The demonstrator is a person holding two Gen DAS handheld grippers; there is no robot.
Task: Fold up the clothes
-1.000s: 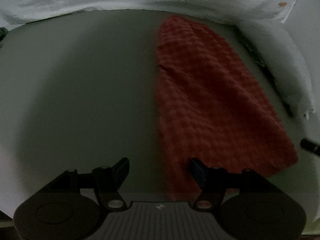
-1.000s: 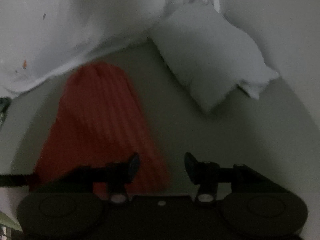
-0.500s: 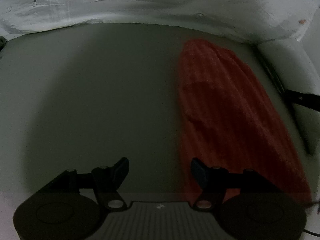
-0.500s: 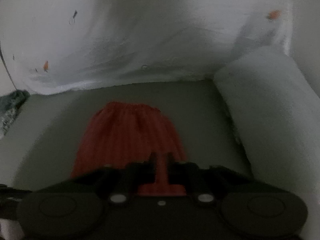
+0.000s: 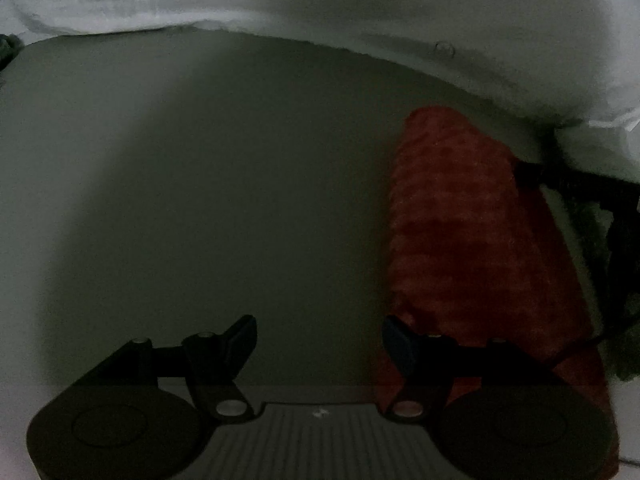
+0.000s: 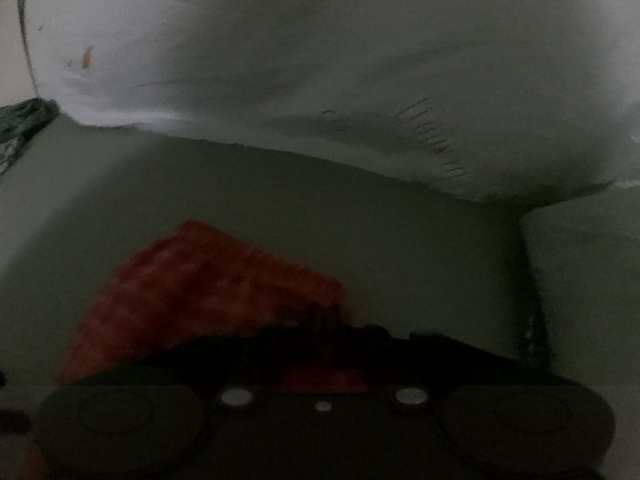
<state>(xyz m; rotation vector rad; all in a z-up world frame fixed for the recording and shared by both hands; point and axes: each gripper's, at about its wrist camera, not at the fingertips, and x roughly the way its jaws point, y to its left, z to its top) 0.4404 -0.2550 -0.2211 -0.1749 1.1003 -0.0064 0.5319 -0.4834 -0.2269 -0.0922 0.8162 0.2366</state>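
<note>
A red checked cloth (image 5: 472,232) lies folded long on the grey bed surface (image 5: 220,184), at the right of the left wrist view. My left gripper (image 5: 320,340) is open and empty, its right finger just over the cloth's near left edge. In the right wrist view my right gripper (image 6: 320,332) is shut on the red cloth (image 6: 192,296), which bunches up in front of its fingers. The right gripper's dark tip (image 5: 532,174) shows on the cloth's right edge in the left wrist view.
A white duvet with small carrot prints (image 6: 280,60) lies heaped along the far side. A pale pillow (image 6: 588,272) sits at the right. A dark green knitted item (image 6: 20,128) is at the far left edge.
My right gripper closed on the cloth's edge and moved forward with it, so the far end bunched up. My left gripper stayed open and shifted left of the cloth.
</note>
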